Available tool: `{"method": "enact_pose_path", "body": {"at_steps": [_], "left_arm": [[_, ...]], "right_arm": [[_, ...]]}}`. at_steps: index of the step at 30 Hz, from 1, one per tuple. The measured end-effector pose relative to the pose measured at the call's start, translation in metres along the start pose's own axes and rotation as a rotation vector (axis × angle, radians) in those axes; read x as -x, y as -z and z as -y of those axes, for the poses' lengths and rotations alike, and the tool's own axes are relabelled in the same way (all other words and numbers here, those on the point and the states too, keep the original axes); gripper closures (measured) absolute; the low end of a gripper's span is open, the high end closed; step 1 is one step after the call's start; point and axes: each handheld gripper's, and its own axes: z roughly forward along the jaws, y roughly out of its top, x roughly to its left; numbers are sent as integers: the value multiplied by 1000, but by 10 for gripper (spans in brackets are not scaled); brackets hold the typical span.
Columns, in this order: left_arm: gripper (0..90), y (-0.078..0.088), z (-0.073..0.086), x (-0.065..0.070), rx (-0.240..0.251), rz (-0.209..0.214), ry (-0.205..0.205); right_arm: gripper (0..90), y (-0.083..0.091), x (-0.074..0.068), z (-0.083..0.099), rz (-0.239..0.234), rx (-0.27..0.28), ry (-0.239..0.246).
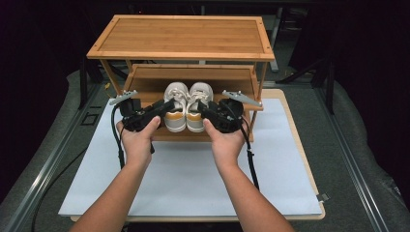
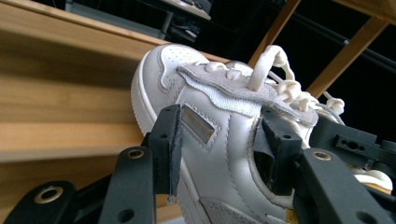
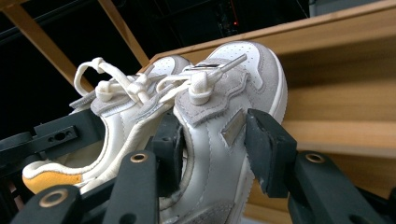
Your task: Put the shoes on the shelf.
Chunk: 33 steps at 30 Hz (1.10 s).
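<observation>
High view: two-tier bamboo shoe rack stands at the far end of a tabletop covered by a white sheet. A pair of white low-top sneakers with mustard heel patches is held at the front of the lower shelf, heels toward the person. Left sneaker is pinched at its side wall by the left tongs, one jaw inside the collar; right sneaker is pinched likewise by the right tongs. Both shoes should be kept level and moved together, soles lifted clear of the shelf edge, laces kept from snagging.
</observation>
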Motion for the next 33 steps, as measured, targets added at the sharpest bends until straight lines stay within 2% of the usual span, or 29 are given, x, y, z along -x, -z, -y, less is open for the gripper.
{"method": "enact_pose_path", "body": {"at_steps": [3, 6, 8, 10, 15, 25, 26, 27, 32, 33], "left_arm": [[556, -5, -4, 0, -3, -5, 5], [556, -9, -9, -4, -19, -3, 25], [555, -11, -13, -4, -27, -8, 24], [555, -14, -16, -4, -30, -12, 11], [556, -23, -20, -4, -48, -22, 9], [555, -38, -25, -11, -79, -32, 31], [555, -39, -25, -12, -81, -34, 40], [555, -40, -26, -14, -85, -33, 37], [554, -44, -33, -21, -94, -19, 78], [553, -45, -35, -22, -98, -21, 75]], "right_arm": [[579, -5, 0, -7, 11, 6, 9], [579, -10, 3, -11, 7, -5, -3], [579, -13, 6, -13, 1, -13, -20], [579, -15, 6, -15, 2, -13, -20], [579, -20, 11, -21, 16, -27, -21], [580, -34, 21, -26, 16, -54, -39], [580, -35, 22, -27, 23, -66, -45], [580, -38, 24, -27, 11, -59, -50], [579, -43, 27, -30, -1, -64, -93], [579, -45, 28, -31, -3, -64, -101]]}}
